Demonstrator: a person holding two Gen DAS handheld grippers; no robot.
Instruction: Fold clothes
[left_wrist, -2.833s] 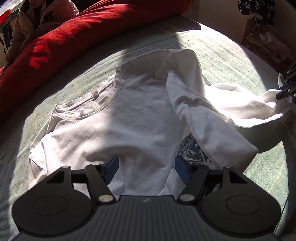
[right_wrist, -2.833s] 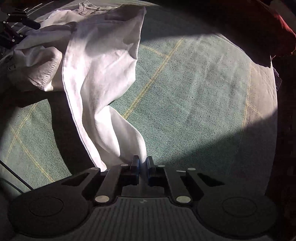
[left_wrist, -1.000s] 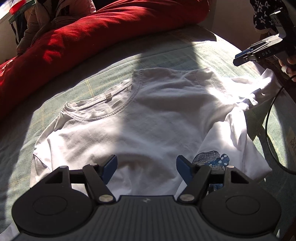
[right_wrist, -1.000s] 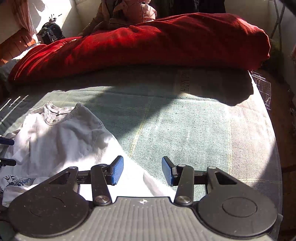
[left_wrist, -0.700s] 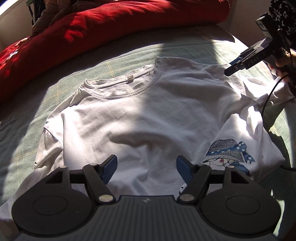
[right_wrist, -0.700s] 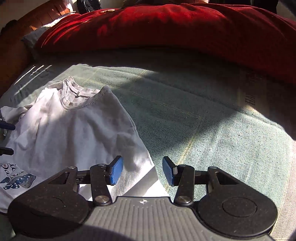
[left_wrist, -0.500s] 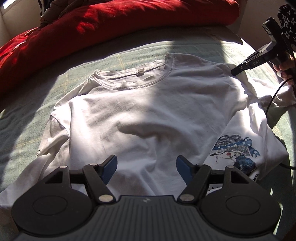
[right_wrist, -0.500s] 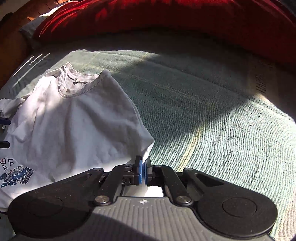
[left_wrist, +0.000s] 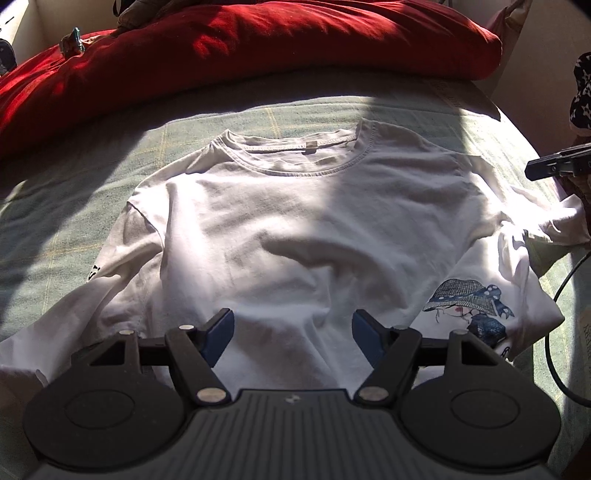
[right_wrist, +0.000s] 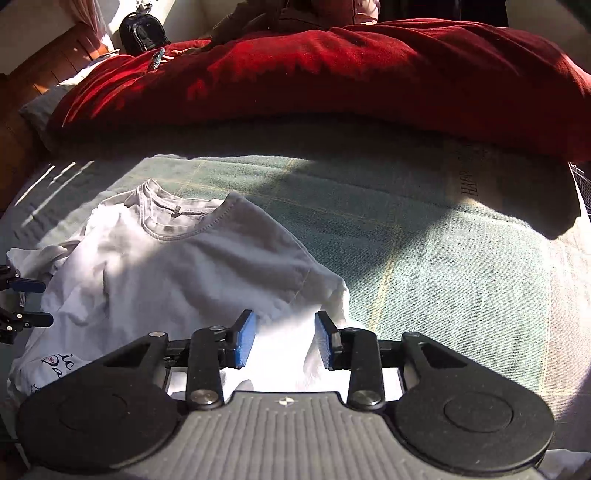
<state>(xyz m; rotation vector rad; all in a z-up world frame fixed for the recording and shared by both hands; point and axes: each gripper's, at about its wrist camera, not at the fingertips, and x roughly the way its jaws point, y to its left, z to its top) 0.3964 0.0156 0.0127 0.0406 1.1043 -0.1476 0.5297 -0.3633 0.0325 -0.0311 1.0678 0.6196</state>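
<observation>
A white T-shirt (left_wrist: 295, 221) lies spread on the green bedspread, collar (left_wrist: 295, 155) toward the red duvet. A blue printed figure (left_wrist: 469, 302) shows at its turned-over right edge. My left gripper (left_wrist: 291, 332) hovers open over the shirt's lower middle, nothing between its blue pads. In the right wrist view the same T-shirt (right_wrist: 184, 266) lies to the left, its right sleeve (right_wrist: 317, 295) reaching under my right gripper (right_wrist: 284, 339). That gripper stands open over the sleeve cloth. Its dark tip (left_wrist: 554, 166) shows at the right of the left wrist view.
A big red duvet (left_wrist: 240, 55) runs along the far side of the bed (right_wrist: 461, 266). A black cable (left_wrist: 557, 332) loops at the right edge. A black bag (right_wrist: 142, 31) sits beyond the duvet at far left. Open bedspread lies to the shirt's right.
My right gripper shut on the sleeve half a second ago and has opened again, letting the cloth go. The sleeve lies spread out. My left gripper stayed open and swung to face the shirt squarely.
</observation>
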